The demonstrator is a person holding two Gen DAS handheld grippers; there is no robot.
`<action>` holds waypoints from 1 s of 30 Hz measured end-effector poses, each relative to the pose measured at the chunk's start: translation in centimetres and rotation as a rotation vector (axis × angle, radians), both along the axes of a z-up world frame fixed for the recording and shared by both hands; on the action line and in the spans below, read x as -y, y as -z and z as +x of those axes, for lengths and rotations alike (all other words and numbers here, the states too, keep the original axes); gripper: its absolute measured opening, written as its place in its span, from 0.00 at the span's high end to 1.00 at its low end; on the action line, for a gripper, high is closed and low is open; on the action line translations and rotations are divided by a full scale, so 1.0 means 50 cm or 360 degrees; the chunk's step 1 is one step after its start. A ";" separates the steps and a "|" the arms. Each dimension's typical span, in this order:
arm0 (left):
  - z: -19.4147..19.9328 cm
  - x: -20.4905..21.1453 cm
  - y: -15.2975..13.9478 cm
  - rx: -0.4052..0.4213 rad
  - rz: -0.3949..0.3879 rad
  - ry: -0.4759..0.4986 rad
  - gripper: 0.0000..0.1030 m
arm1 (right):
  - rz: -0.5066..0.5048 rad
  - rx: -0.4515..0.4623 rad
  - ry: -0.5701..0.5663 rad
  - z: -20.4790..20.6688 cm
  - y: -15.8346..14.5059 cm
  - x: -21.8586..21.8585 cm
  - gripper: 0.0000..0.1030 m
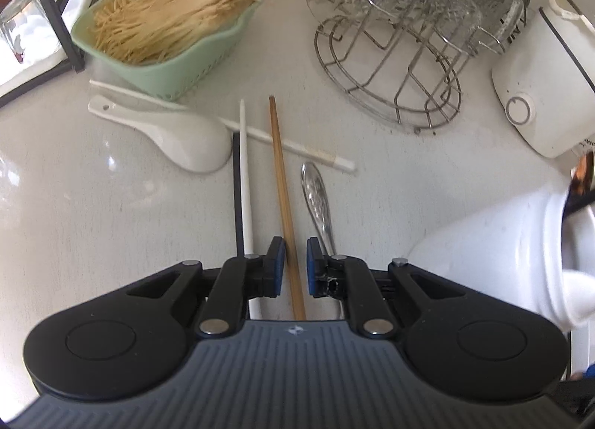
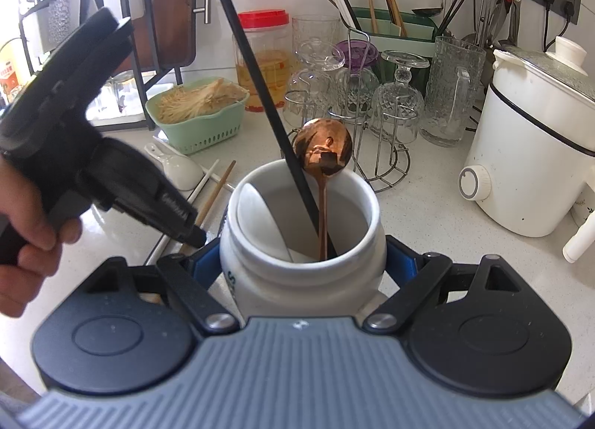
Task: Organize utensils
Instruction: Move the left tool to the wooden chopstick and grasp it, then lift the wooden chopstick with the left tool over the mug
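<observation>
Thin brown wooden chopstick [image 1: 283, 183] lying on pale speckled countertop [image 1: 111, 205], between narrowly parted blue pads of left gripper [image 1: 295, 265]; pads not pressing it, near end hidden under gripper body. Just left, slim white chopstick [image 1: 244, 176] beside a dark strip, hard to identify. Just right, silver metal spoon [image 1: 318, 198], its far end hidden behind right finger. Beyond, white ceramic soup spoon [image 1: 174, 137] and second long white chopstick [image 1: 223, 122] crossing under the others.

White ceramic jar [image 2: 297, 272] clamped by right gripper [image 2: 301, 265], pads against both sides. Inside: copper-coloured spoon [image 2: 322, 153] standing bowl-up, black chopstick [image 2: 260, 94], white ceramic spoon [image 2: 260, 220].

Mint-green plastic basket [image 1: 178, 75] holding pale dried strands.
</observation>
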State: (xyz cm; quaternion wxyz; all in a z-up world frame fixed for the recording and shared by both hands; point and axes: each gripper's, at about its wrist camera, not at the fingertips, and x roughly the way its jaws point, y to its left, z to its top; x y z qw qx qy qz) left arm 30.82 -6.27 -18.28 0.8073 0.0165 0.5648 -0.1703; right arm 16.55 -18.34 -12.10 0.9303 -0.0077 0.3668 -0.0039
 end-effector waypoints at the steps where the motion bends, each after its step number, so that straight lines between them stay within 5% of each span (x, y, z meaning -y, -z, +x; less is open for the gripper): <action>1: 0.005 0.002 0.000 0.0005 0.0002 0.0001 0.87 | -0.0001 -0.0001 0.0000 0.000 0.000 -0.001 0.12; 17: 0.077 0.030 0.001 0.0091 0.0085 -0.0070 0.87 | -0.0006 -0.0017 0.0014 0.004 -0.003 -0.003 0.12; 26: 0.082 0.050 0.008 0.0181 0.0215 0.0044 0.93 | -0.0004 -0.0011 0.0027 0.002 -0.002 -0.003 0.12; 30: 0.075 0.044 -0.003 0.0194 0.0182 0.0049 0.94 | -0.0005 -0.0011 0.0028 0.004 -0.002 -0.003 0.12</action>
